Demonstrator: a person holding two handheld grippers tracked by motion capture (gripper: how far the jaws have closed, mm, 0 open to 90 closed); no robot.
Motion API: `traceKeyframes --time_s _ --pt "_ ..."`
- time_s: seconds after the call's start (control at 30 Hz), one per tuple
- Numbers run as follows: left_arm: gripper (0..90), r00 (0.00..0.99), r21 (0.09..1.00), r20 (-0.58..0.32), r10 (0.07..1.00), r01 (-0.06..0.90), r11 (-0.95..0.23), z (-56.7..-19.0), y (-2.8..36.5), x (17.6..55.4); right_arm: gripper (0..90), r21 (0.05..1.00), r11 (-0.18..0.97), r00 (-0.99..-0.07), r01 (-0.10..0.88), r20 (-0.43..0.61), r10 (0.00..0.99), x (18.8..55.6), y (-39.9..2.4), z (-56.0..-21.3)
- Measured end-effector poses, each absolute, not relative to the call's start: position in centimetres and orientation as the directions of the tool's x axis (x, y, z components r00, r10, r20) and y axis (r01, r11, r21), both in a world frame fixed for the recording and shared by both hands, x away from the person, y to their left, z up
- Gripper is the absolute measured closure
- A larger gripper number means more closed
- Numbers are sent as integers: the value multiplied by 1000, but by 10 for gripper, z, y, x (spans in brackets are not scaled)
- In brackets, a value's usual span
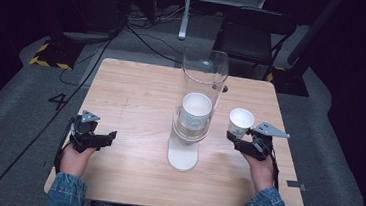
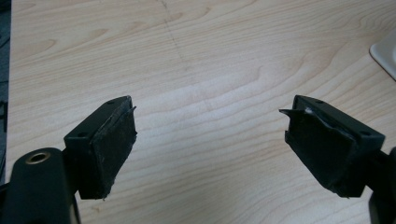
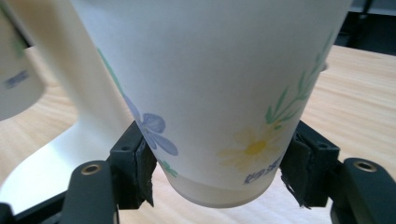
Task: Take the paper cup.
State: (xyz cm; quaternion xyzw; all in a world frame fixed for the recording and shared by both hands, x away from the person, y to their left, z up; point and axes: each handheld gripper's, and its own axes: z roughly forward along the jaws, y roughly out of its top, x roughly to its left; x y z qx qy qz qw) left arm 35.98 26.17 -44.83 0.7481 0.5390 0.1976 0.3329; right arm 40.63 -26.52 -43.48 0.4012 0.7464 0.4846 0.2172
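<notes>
**Two grippers at a wooden table, one paper cup held**

Two hand-held grippers are seen over a light wooden table (image 1: 136,94), which is the largest thing in the high view. On the grey floor to the left of the table a painted mark like the number "4" (image 1: 57,101) can be read. At the middle of the table a cup dispenser (image 1: 196,109) is placed: a tall clear tube on a white stand, with a stack of paper cups (image 1: 195,111) kept inside it.

A paper cup (image 3: 210,93) is pinched near its bottom between the two jaws of the right gripper (image 1: 243,137), at the right side of the table, near the dispenser but apart from it. The cup is held upright, with its open mouth up, and its bottom is seen clear of the table in the right gripper view. Flowers are printed on its wall: a blue one at the left jaw and a yellow one at the right jaw. Small blue writing is printed under the yellow flower, but it is too blurred to be read.

The left gripper (image 2: 210,140) is kept low over the left side of the table, well apart from the dispenser. Its jaws are spread wide and nothing is between them, only bare wood.
</notes>
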Motion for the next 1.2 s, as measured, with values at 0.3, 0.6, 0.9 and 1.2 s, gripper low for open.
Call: traceKeyframes --time_s 0.3,0.6,0.9,1.2 --pt "162 317 707 -65 946 684 -181 -451 275 343 348 887 196 -552 417 76 831 430 -273 -438" --pt "162 300 698 -58 952 694 -176 -454 281 330 346 889 185 -547 420 85 833 449 -265 -449" --pt "162 300 699 -52 953 692 -180 -453 280 323 344 849 219 -549 480 97 830 465 -254 -467" --pt "162 299 697 -52 953 694 -180 -454 281 322 343 798 244 -557 551 134 820 472 -249 -483"
